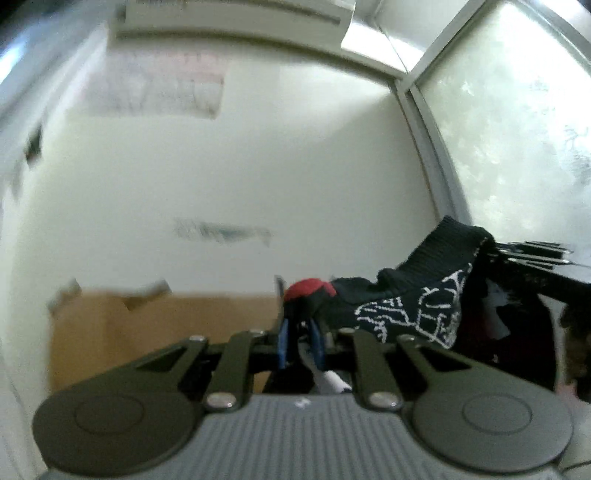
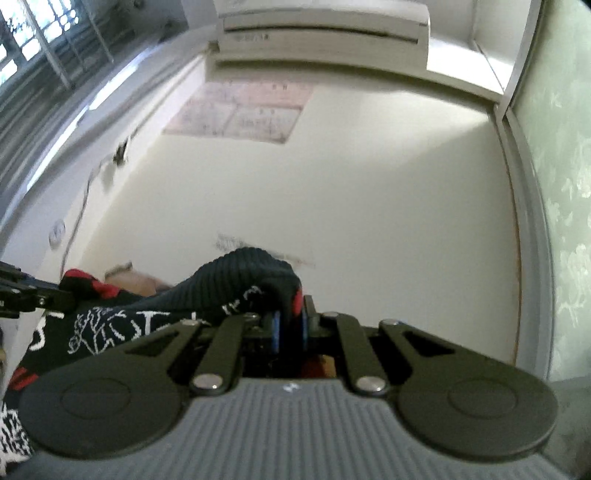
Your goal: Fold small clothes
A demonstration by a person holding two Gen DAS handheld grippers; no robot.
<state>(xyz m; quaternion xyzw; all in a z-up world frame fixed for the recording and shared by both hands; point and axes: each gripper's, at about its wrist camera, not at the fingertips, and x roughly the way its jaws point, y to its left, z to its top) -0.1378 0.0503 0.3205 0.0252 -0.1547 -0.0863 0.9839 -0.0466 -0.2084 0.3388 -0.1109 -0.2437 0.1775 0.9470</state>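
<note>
Aloft, sock (image 1: 406, 306) stretched between both grippers' fingers (image 1: 282, 339), each pinching one end.

Cream wall (image 2: 351, 192), air conditioner (image 2: 321, 33) above poster (image 2: 240, 114), barred window (image 2: 40, 44), cardboard box (image 1: 155, 332)

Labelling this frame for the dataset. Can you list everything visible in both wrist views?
sock: 1, black with white pattern and red toe, held up in the air, stretched between both grippers
air conditioner: 1, white, high on the back wall
poster: 1, pale pink, on the wall below the air conditioner
cardboard box: 1, brown, low against the wall, blurred
window: 1, barred, upper left in the right wrist view
patterned glass panel: 1, pale green, right side
left gripper: 1, black, blue pads, jaws closed on the red toe end
right gripper: 1, black, blue pads, jaws closed on the ribbed cuff end
</note>
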